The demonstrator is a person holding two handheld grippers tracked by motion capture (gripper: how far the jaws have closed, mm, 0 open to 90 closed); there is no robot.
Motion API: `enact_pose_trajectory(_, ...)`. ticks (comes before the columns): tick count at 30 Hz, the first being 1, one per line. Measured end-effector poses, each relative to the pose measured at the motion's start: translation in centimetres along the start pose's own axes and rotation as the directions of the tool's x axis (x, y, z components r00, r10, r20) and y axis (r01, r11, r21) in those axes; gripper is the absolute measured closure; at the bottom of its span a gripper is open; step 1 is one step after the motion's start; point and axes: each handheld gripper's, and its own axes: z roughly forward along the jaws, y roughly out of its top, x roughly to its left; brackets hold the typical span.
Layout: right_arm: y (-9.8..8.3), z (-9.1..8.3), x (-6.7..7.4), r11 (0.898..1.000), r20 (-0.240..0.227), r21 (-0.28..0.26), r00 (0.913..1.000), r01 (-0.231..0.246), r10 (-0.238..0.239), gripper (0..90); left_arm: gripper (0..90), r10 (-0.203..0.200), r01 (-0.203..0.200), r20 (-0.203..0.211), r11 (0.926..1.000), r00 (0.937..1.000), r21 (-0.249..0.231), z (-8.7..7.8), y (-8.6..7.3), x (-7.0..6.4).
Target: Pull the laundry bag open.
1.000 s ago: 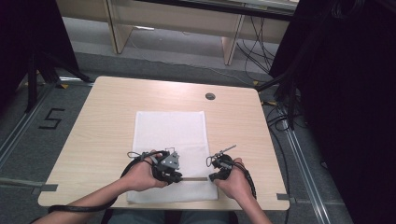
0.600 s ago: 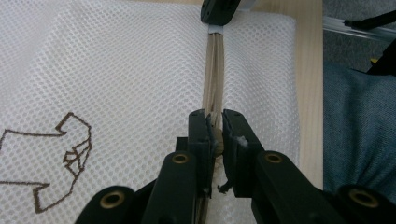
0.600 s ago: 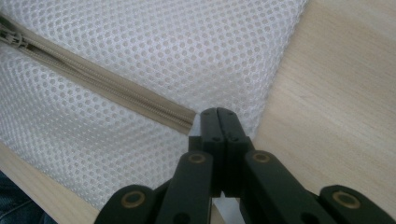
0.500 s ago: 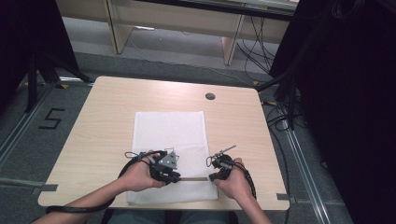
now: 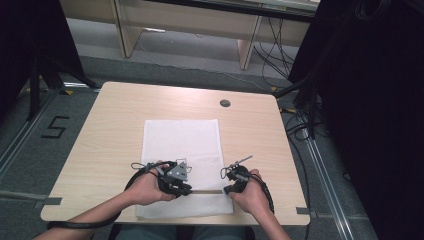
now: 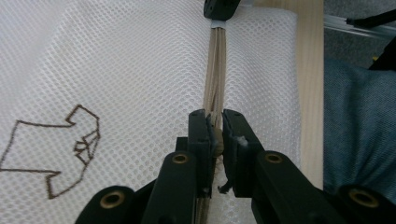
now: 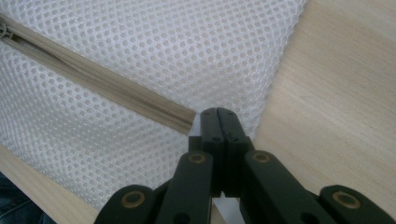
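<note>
Left gripper view: left tool (image 6: 215, 133) pinching beige zipper pull (image 6: 215, 140) on white mesh laundry bag (image 5: 182, 145), flat on pale wooden bench (image 5: 115, 125); right tool (image 7: 218, 122) pressed together on mesh at zipper's end; pull likely to slip if tugged askew

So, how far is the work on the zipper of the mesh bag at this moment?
Done: the white mesh bag lies flat on the table, and both grippers have their hold. In hand: the left gripper is shut on the zipper pull, and the right gripper pinches the mesh at the end of the beige zipper. Left: sliding the pull along; which way it must go I cannot tell.
</note>
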Motion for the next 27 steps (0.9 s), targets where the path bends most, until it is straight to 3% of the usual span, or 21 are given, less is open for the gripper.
enact_pose_trajectory(2,-0.03,0.08,-0.01,1.0,-0.003,-0.008,1.0,-0.007,0.007,90.0,81.8,0.003,-0.003,-0.007,1.0,1.0,0.0,-0.06,-0.04,-0.02)
enact_pose_trajectory(3,-0.01,0.03,-0.05,1.0,-0.004,-0.001,1.0,-0.002,0.002,90.0,81.7,-0.021,0.021,-0.003,0.9998,0.9998,-0.006,-0.07,-0.1,-0.1)
enact_pose_trajectory(6,-0.01,0.03,-0.03,1.0,-0.003,0.0,1.0,-0.005,0.005,90.0,81.8,-0.004,0.004,-0.006,1.0,1.0,0.001,-0.22,-0.14,-0.02)
enact_pose_trajectory(10,0.0,0.02,0.0,1.0,-0.001,-0.001,1.0,-0.001,0.001,90.0,81.7,-0.023,0.023,-0.003,0.9996,0.9997,-0.014,-0.28,-0.27,-0.04)
enact_pose_trajectory(15,0.0,0.03,-0.02,1.0,-0.003,-0.002,1.0,-0.003,0.003,90.0,81.8,-0.004,0.004,-0.01,1.0,0.9999,0.001,-0.47,-0.35,0.04)
enact_pose_trajectory(19,0.0,0.02,0.0,1.0,-0.002,0.0,1.0,0.0,0.0,90.0,81.7,-0.024,0.025,0.001,0.9996,0.9997,-0.014,-0.59,-0.47,0.02)
enact_pose_trajectory(21,0.01,0.01,0.02,1.0,-0.001,0.004,1.0,-0.003,0.003,90.0,81.7,-0.005,0.005,-0.007,1.0,1.0,-0.004,-0.59,-0.47,0.03)
enact_pose_trajectory(23,0.01,0.01,0.03,1.0,0.0,0.004,1.0,-0.003,0.003,90.0,81.8,-0.022,0.022,0.0,0.9997,0.9998,-0.01,-0.66,-0.54,0.03)
enact_pose_trajectory(27,0.01,0.01,0.01,1.0,0.0,0.002,1.0,0.001,-0.001,90.0,81.7,-0.013,0.012,-0.003,0.9998,0.9999,-0.012,-0.69,-0.52,-0.01)
